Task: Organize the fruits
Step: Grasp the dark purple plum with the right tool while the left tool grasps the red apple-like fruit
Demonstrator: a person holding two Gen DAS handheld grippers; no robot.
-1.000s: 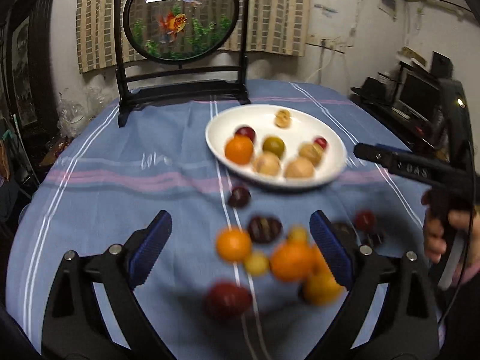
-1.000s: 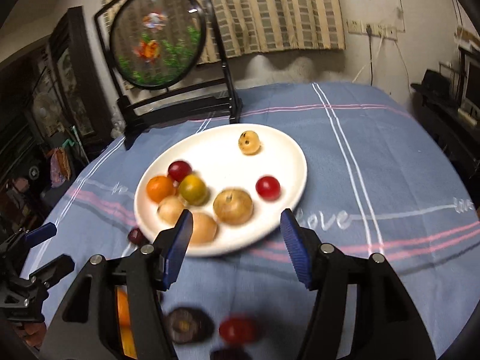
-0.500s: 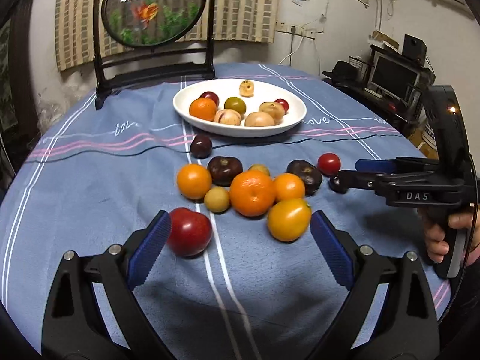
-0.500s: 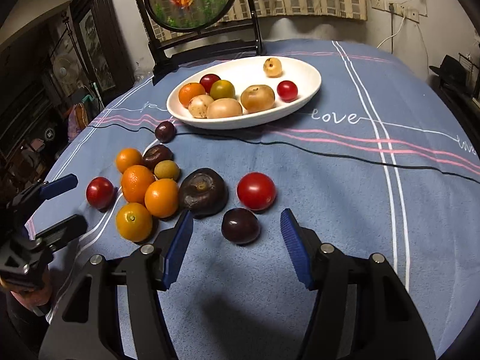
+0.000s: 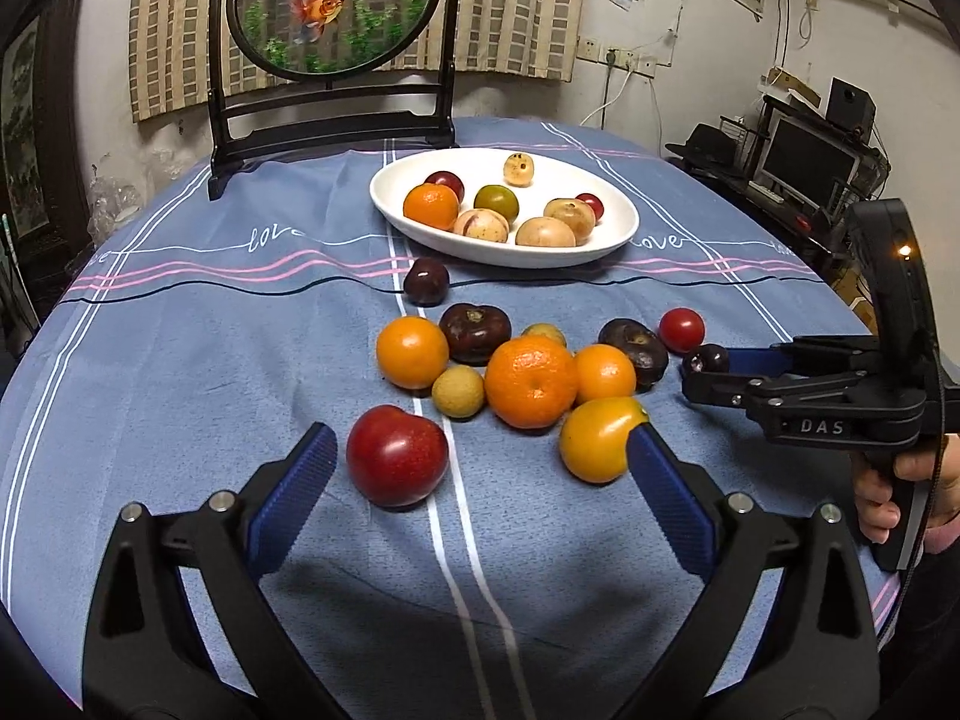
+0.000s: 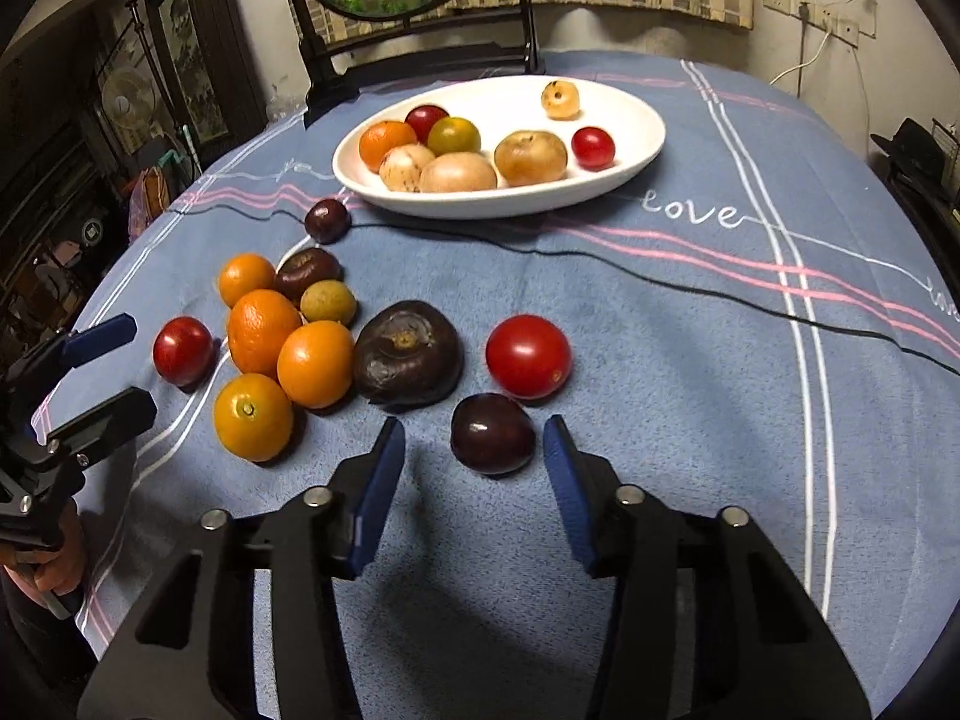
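Spreading across a blue cloth on the desk (image 5: 180, 330), loose fruit lies in a cluster near the middle. Going left to right in the left wrist view: bare cloth runs from the nine o'clock edge to a red plum (image 5: 397, 455), giving wide free room on that side. The left gripper (image 5: 477, 468) hangs low over the near cloth with its jaws spread about as wide as they go; the red plum sits just inside the left pad, and a yellow-orange fruit (image 5: 600, 439) touches or sits just beside the right pad, neither of them squeezed. Beyond, toward twelve o'clock, a big orange (image 5: 531, 381) is packed against smaller oranges, a small tan fruit (image 5: 458, 391) and two dark brown fruits. At twelve o'clock a white plate (image 5: 612, 240) holds eight fruits, its near rim just beyond a lone dark plum (image 5: 426, 281). Behind the plate stands a round goldfish screen (image 5: 333, 6) on a black frame by the far edge.

At three o'clock the right gripper (image 6: 474, 456), held by a hand (image 5: 912, 486), has just been closing its jaws; a small dark plum (image 6: 492, 433) lies between the pads with a gap on each side, not gripped. A red tomato (image 6: 528, 355) sits just beyond it. Right of these, the cloth is open out to the desk's edge.
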